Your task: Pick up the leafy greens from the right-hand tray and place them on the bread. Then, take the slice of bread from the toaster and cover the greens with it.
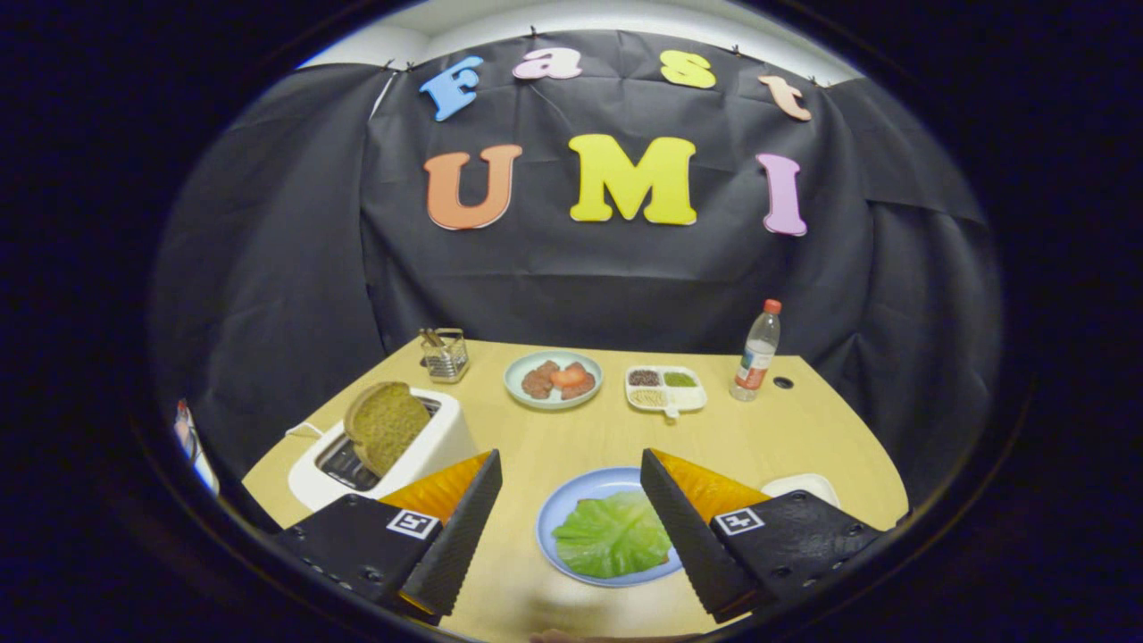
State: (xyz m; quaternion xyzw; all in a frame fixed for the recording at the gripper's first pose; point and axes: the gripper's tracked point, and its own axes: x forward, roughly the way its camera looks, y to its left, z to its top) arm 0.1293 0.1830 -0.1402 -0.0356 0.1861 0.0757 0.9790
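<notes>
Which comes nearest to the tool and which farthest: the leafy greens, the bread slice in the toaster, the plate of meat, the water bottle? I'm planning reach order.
The tool is open.
1. Leafy greens, on the blue plate between the fingers.
2. Bread slice, upright in the toaster, ahead to the left.
3. Plate of meat, beyond the fingers, mid-table.
4. Water bottle, far right, by the wall.

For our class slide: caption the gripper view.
Open hand-held gripper over leafy greens on blue plate; bread in toaster.
</notes>
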